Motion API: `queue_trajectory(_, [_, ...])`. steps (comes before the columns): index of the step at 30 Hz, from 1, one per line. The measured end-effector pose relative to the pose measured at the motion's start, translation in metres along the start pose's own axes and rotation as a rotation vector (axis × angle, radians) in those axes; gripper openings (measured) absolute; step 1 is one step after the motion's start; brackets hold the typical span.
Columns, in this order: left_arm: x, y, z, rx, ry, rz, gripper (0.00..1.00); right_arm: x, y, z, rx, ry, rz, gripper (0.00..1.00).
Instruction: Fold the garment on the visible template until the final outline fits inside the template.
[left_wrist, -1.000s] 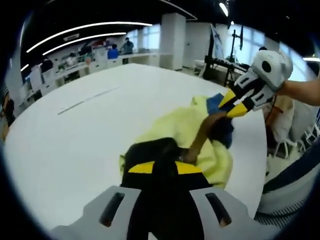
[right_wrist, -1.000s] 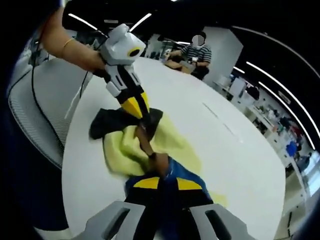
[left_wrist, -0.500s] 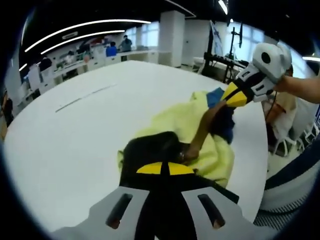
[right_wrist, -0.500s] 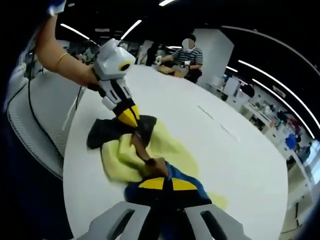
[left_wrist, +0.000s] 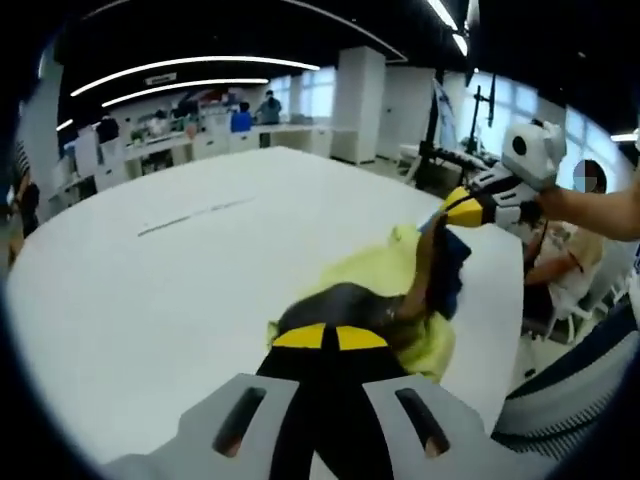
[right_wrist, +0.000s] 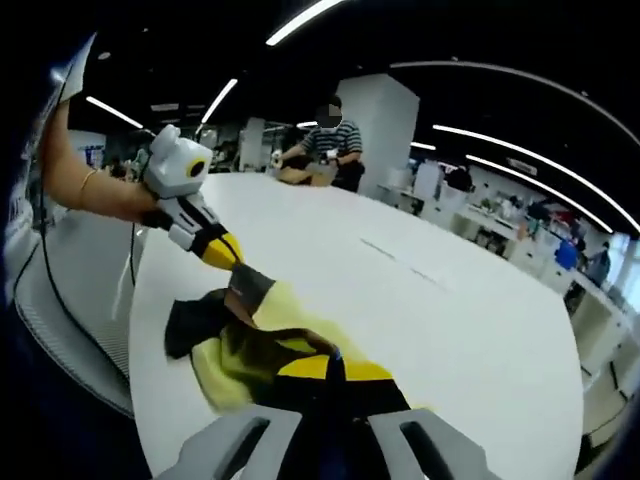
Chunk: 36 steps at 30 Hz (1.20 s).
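soft, crumpled yellow garment (left_wrist: 385, 275), perhaps fleece

Long ceiling light strips (left_wrist: 190, 66) lit the room brightly, and daylight glared through windows (left_wrist: 510, 100) beyond the left claw. The white table (right_wrist: 440, 310) looked evenly bright, with little shadow. Fisheye bending curved the edges; both views were soft with motion blur.
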<state>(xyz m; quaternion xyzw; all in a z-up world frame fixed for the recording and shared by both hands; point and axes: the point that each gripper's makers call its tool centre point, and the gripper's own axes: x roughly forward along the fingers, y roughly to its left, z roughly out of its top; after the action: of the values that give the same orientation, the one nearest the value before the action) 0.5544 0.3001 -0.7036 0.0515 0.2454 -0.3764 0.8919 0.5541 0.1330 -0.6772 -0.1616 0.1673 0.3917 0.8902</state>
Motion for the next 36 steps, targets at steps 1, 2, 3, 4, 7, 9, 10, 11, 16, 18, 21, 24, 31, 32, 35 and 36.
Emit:
queue_trajectory(1, [-0.004, 0.003, 0.005, -0.013, -0.015, 0.015, 0.0, 0.0, -0.002, 0.003, 0.004, -0.008, -0.004, 0.0])
queue_trajectory(2, [-0.006, 0.005, 0.008, -0.021, -0.025, 0.026, 0.0, 0.001, -0.004, 0.007, 0.01, -0.014, -0.008, 0.0])
queue_trajectory(3, [-0.01, 0.007, 0.012, -0.03, -0.032, 0.037, 0.0, 0.001, -0.007, 0.011, 0.017, -0.023, -0.017, 0.0])
queue_trajectory(4, [-0.012, 0.008, 0.016, -0.034, -0.042, 0.041, 0.0, 0.002, -0.008, 0.014, 0.018, -0.028, -0.02, 0.0])
queue_trajectory(7, [-0.02, 0.011, 0.029, -0.057, -0.083, 0.054, 0.0, 0.004, -0.013, 0.025, 0.024, -0.049, -0.03, 0.0])
queue_trajectory(9, [-0.026, 0.015, 0.039, -0.072, -0.104, 0.063, 0.0, 0.006, -0.017, 0.033, 0.023, -0.06, -0.041, 0.0])
queue_trajectory(10, [-0.028, 0.017, 0.043, -0.081, -0.115, 0.066, 0.0, 0.007, -0.019, 0.034, 0.017, -0.059, -0.05, 0.0])
queue_trajectory(11, [-0.029, 0.017, 0.045, -0.084, -0.122, 0.066, 0.0, 0.007, -0.021, 0.035, 0.011, -0.057, -0.055, 0.0])
queue_trajectory(16, [-0.037, 0.025, 0.069, -0.177, -0.199, 0.063, 0.0, 0.01, -0.038, 0.052, -0.019, -0.077, -0.102, 0.0])
queue_trajectory(18, [-0.037, 0.027, 0.076, -0.184, -0.21, 0.062, 0.0, 0.013, -0.046, 0.061, -0.021, -0.09, -0.122, 0.0])
queue_trajectory(21, [-0.034, 0.03, 0.088, -0.189, -0.231, 0.06, 0.0, 0.017, -0.056, 0.068, -0.027, -0.094, -0.145, 0.0])
queue_trajectory(24, [-0.028, 0.037, 0.101, -0.2, -0.256, 0.064, 0.0, 0.023, -0.068, 0.074, -0.041, -0.084, -0.174, 0.0])
queue_trajectory(31, [-0.01, 0.058, 0.119, -0.178, -0.271, 0.111, 0.0, 0.042, -0.091, 0.081, -0.02, -0.063, -0.207, 0.0])
queue_trajectory(32, [-0.007, 0.061, 0.12, -0.184, -0.272, 0.117, 0.0, 0.045, -0.094, 0.081, -0.019, -0.06, -0.211, 0.0])
queue_trajectory(35, [0.003, 0.073, 0.121, -0.192, -0.271, 0.143, 0.0, 0.055, -0.102, 0.081, 0.011, -0.058, -0.226, 0.0])
queue_trajectory(36, [0.007, 0.077, 0.121, -0.192, -0.266, 0.153, 0.0, 0.061, -0.106, 0.08, 0.025, -0.059, -0.231, 0.0])
